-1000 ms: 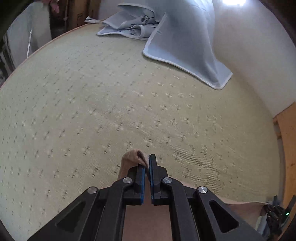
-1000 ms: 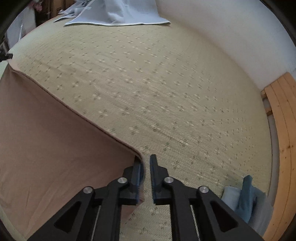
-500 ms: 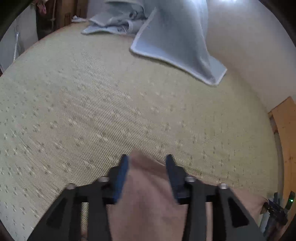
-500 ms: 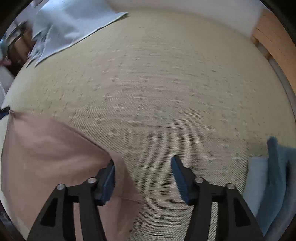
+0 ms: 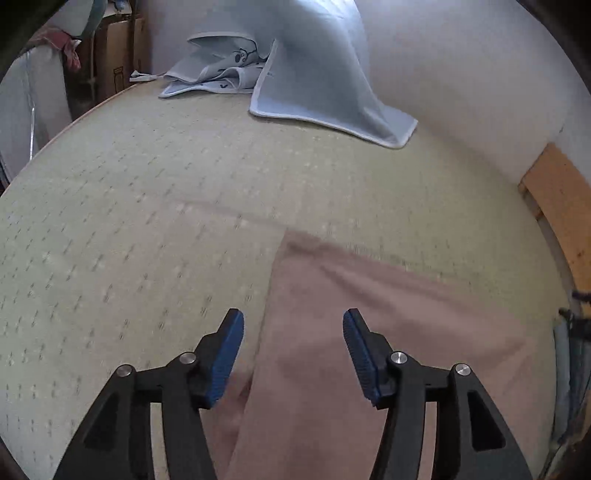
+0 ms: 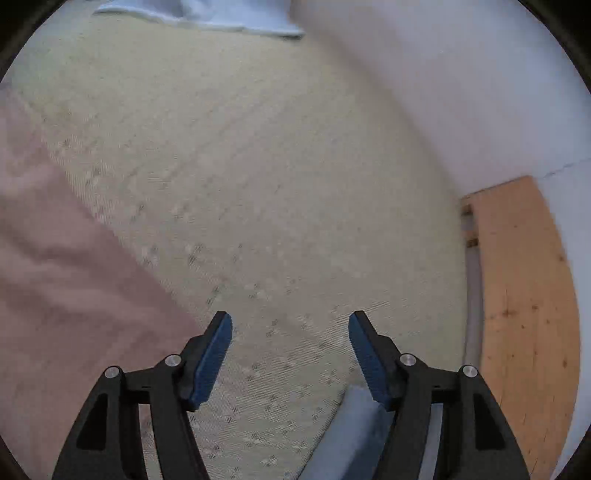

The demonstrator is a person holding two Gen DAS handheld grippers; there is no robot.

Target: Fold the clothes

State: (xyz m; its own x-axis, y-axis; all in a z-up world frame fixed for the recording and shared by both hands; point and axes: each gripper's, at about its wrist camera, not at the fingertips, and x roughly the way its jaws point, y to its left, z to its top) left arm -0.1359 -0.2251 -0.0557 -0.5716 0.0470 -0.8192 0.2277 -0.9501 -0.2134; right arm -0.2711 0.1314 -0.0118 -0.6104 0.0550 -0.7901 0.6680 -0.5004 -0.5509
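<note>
Pink cloth (image 5: 388, 332) on patterned mat (image 5: 147, 221)

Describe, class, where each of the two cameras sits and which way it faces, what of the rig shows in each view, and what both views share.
Left wrist: on the left gripper, looking forward and down over its open fingers at the pinkish-brown cloth on the woven mat; a pale blue blanket lies beyond.
Right wrist: on the right gripper, open, over bare mat; a grey-blue cloth lies below.
Shared: mat, pinkish-brown cloth, blanket, wooden frame.
</note>
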